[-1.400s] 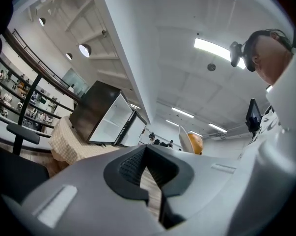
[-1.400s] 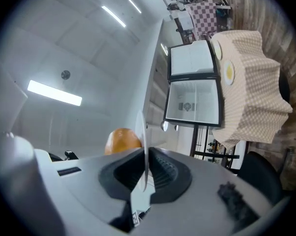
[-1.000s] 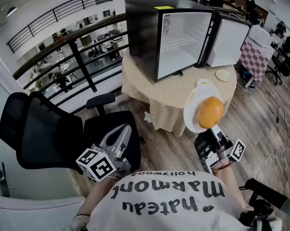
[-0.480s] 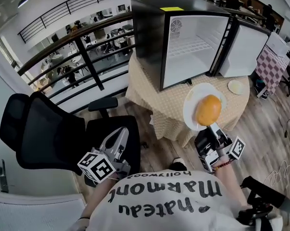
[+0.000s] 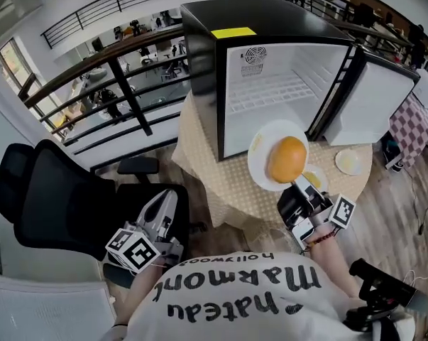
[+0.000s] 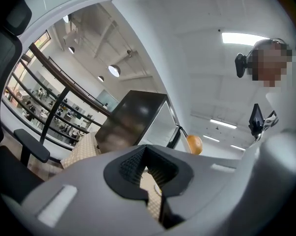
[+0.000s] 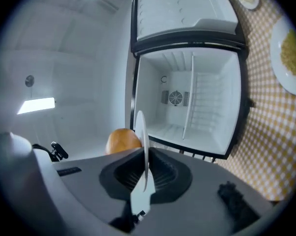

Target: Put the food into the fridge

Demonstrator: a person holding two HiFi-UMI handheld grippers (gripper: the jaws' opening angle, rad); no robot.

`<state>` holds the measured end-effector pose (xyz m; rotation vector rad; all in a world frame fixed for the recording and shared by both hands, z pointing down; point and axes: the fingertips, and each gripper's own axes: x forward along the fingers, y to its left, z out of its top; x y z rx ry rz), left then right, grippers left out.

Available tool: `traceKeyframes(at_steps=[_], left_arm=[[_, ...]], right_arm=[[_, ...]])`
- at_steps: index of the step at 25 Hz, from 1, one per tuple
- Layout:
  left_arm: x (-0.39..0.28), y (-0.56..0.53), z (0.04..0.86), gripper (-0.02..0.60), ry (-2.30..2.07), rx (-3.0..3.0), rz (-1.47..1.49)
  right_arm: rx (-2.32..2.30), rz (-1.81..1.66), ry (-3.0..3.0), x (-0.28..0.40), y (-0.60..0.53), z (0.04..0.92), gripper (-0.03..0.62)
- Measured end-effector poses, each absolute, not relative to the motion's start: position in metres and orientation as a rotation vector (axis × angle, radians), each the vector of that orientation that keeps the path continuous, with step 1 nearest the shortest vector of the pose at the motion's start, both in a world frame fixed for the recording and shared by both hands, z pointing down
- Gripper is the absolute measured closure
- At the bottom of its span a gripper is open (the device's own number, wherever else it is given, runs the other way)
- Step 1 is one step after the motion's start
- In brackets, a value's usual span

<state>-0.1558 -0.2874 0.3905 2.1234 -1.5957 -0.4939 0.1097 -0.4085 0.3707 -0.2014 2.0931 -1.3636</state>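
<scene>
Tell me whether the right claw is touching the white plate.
Touching. The right gripper view shows the right claw shut on the white plate, whose rim stands edge-on between its pads.

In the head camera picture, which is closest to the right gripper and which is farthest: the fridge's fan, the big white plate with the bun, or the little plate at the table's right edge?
1. The big white plate: pinched in the right gripper, just ahead of it.
2. The little plate: on the table, off to the right.
3. The fan: on the back wall of the fridge, farthest.
</scene>
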Motion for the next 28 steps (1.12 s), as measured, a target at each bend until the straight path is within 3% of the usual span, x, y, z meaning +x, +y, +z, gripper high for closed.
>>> traceKeyframes(at_steps=[13, 28], left_arm=[[-0.110, -0.344, 0.399, 0.575, -1.718, 2.059, -0.508], [-0.049, -0.399, 0.383, 0.575, -1.265, 2.339, -0.333]], right_arm=[[-0.195, -1.664, 2.135, 0.099, -0.519, 0.395, 0.562], [-0.468, -1.813, 1.953, 0.066, -0.572, 0.417, 0.562]])
